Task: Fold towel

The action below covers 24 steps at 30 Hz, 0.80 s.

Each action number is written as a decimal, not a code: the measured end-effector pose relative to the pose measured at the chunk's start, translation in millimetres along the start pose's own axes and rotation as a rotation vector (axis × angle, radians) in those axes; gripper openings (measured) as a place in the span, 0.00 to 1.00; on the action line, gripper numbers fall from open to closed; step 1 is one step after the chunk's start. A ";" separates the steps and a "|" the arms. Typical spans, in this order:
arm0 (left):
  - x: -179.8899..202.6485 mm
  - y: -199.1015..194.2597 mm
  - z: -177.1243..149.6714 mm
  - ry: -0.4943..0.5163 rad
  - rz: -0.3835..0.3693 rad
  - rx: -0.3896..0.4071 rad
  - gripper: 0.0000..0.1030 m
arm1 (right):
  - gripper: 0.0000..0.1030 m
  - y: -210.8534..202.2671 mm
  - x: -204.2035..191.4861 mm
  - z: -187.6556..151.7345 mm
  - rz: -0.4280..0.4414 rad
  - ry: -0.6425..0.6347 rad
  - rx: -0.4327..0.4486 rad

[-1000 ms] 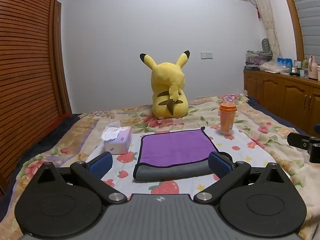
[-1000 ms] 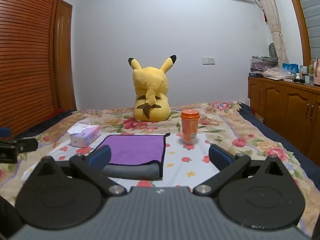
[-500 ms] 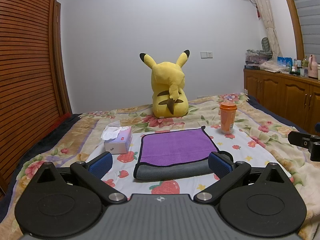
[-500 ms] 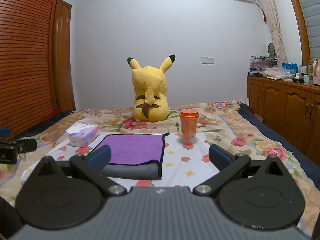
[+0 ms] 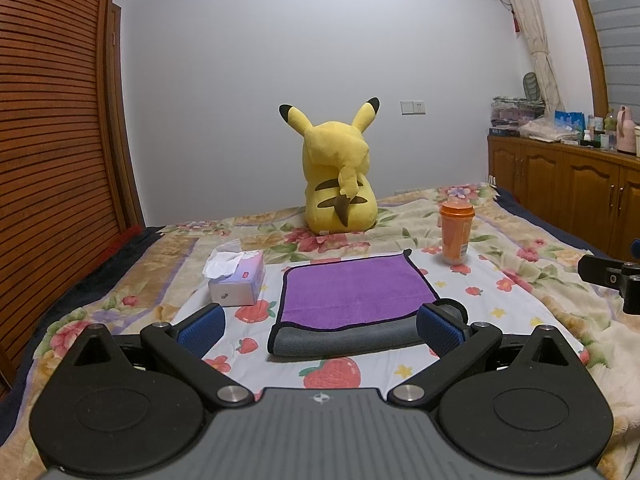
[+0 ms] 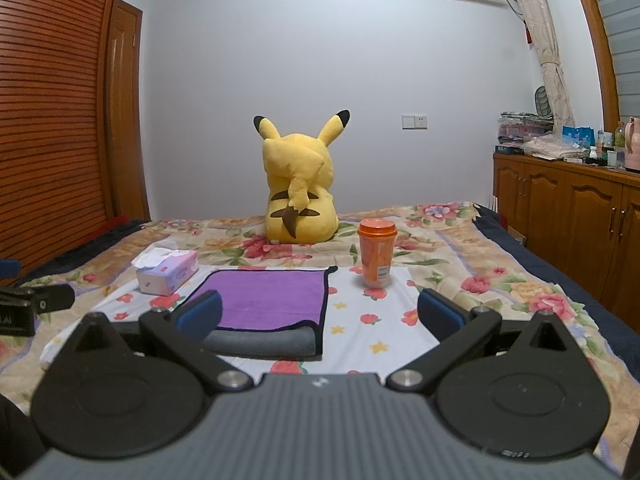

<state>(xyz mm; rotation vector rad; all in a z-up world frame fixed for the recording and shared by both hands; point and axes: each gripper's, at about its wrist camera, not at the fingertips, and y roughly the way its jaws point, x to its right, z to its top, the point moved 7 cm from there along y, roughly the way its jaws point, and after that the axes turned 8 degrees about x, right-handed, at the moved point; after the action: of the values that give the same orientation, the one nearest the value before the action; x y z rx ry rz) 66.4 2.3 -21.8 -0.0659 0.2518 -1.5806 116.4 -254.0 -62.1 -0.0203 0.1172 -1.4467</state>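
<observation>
Both grippers' jaws gape empty; tissue box [image 5: 237,282] and orange cup [image 5: 456,234] (upright) flank the towel [image 5: 352,300].

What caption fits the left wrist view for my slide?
Open left claw poised before the folded purple towel on a floral bedspread.

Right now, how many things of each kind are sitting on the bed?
Towel: 1
Tissue box: 1
Orange cup: 1
Yellow plush toy: 1
Total: 4
</observation>
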 end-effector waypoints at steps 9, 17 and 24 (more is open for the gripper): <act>-1.7 0.9 -3.6 0.008 -0.001 -0.004 1.00 | 1.00 -0.1 0.5 -1.1 0.000 0.002 0.000; -3.4 1.9 -10.9 0.010 -0.001 -0.006 1.00 | 1.00 1.1 6.5 -2.8 -0.005 0.002 -0.003; -3.1 1.9 -11.1 0.012 0.000 -0.006 1.00 | 1.00 1.1 7.7 -3.9 -0.004 0.002 -0.003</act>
<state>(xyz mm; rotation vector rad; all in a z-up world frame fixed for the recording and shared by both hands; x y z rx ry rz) 66.1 6.7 -32.7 -0.0617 0.2658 -1.5810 118.1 -261.3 -66.6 -0.0214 0.1205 -1.4509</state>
